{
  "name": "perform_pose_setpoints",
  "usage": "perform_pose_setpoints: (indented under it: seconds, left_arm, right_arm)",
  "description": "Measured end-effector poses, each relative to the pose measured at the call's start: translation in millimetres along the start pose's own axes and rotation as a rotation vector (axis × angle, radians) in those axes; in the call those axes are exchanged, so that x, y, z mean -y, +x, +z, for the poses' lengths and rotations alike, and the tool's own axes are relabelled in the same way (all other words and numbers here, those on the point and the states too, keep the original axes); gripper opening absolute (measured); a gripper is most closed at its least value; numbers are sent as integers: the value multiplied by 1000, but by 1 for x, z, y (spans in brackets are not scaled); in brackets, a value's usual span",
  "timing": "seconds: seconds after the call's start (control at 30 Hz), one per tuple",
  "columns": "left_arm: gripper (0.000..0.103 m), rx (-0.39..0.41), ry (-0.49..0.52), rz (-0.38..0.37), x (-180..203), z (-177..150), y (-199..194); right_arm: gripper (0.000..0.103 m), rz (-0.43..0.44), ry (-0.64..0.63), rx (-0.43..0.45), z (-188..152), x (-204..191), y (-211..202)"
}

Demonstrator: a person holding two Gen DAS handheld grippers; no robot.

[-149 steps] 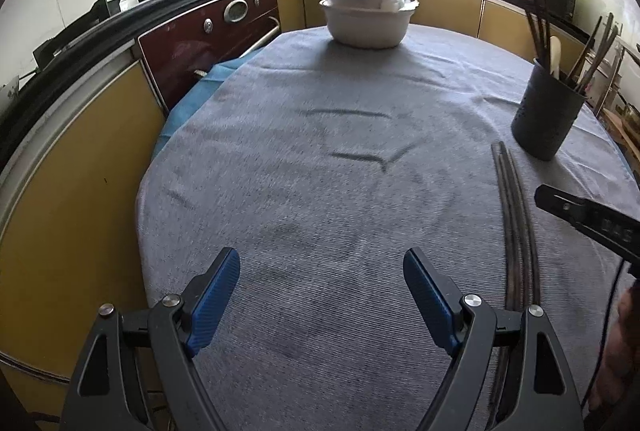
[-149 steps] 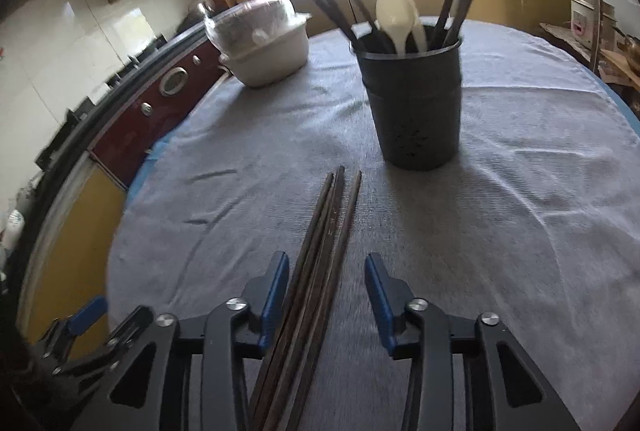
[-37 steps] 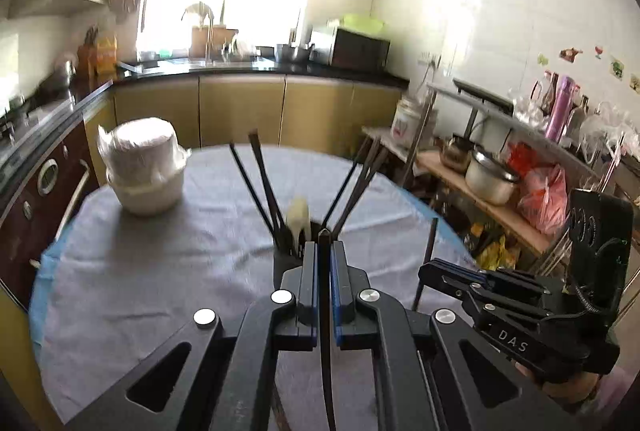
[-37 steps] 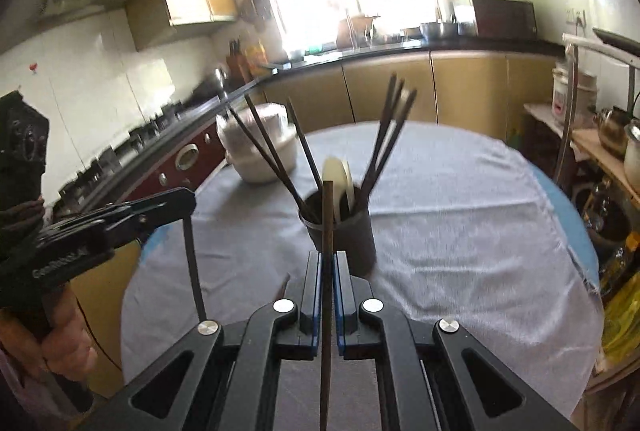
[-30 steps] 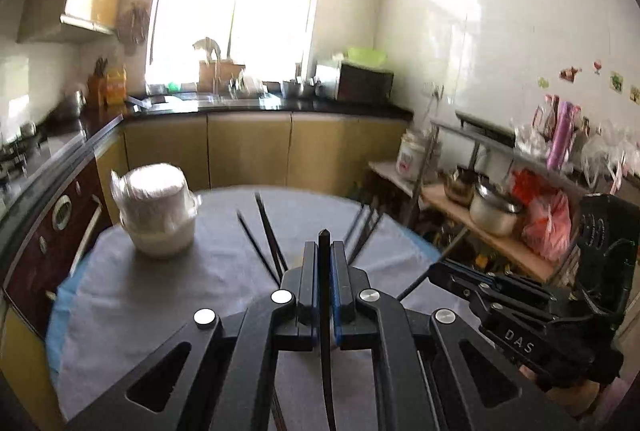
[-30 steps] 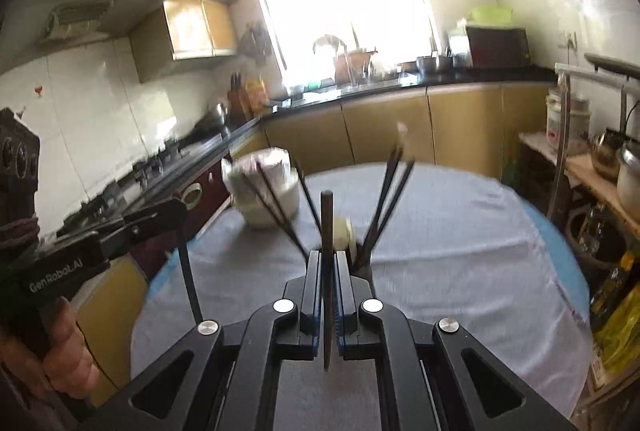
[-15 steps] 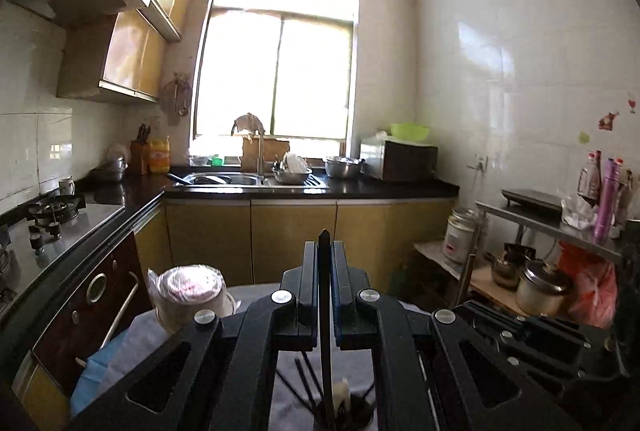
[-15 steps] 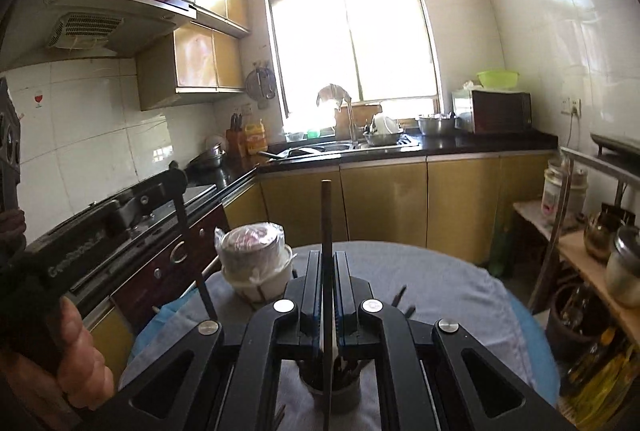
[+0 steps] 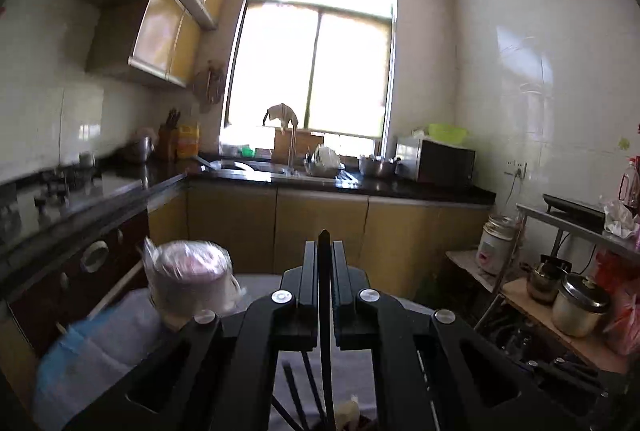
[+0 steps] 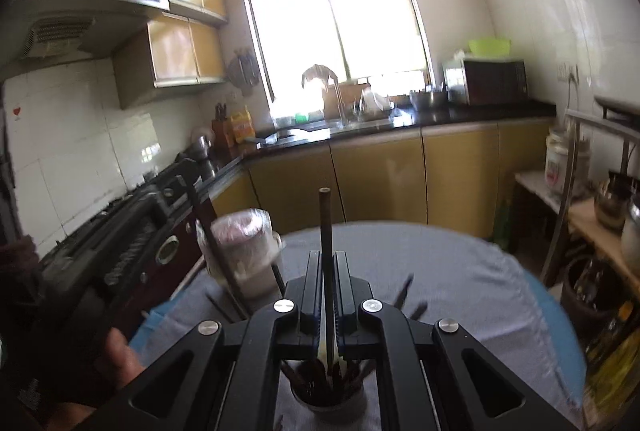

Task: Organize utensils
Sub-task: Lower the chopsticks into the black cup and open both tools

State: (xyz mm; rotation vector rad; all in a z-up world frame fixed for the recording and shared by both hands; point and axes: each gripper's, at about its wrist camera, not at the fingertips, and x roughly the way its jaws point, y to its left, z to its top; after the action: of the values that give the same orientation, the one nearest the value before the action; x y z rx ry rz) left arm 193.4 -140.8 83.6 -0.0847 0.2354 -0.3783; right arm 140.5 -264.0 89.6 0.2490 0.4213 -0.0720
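Observation:
My left gripper (image 9: 324, 251) is shut on a dark chopstick (image 9: 325, 311) that stands upright between its jaws. Its lower end hangs over the holder, of which only some chopsticks (image 9: 296, 391) and a pale spoon (image 9: 349, 410) show at the bottom edge. My right gripper (image 10: 325, 259) is shut on another chopstick (image 10: 325, 227), which runs down into the mouth of the dark utensil holder (image 10: 328, 405), among several chopsticks. In the right wrist view the left gripper (image 10: 184, 171) comes in from the left with its chopstick (image 10: 216, 251), held by a person's hand (image 10: 116, 351).
A plastic-wrapped white bowl (image 9: 188, 279) sits on the grey-clothed round table (image 10: 460, 295) at the far left. Yellow cabinets, a black counter and a stove ring the table. A shelf with pots (image 9: 576, 303) stands to the right.
Both grippers have closed in over the holder, which has slid to the bottom edge of each view. Each still clamps its chopstick. The left gripper has drawn nearer in the right wrist view.

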Motion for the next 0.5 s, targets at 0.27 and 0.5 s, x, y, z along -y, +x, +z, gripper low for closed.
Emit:
perform_pose_setpoints:
  seconds: [0.27,0.5]
  left_arm:
    - [6,-57,37,-23,8,-24,6]
    - [6,-116,126,-70,13,-36,-9]
  right_arm:
    - [5,8,12,-35,-21,21,-7]
    - [5,38,45,-65,-34,28,-12]
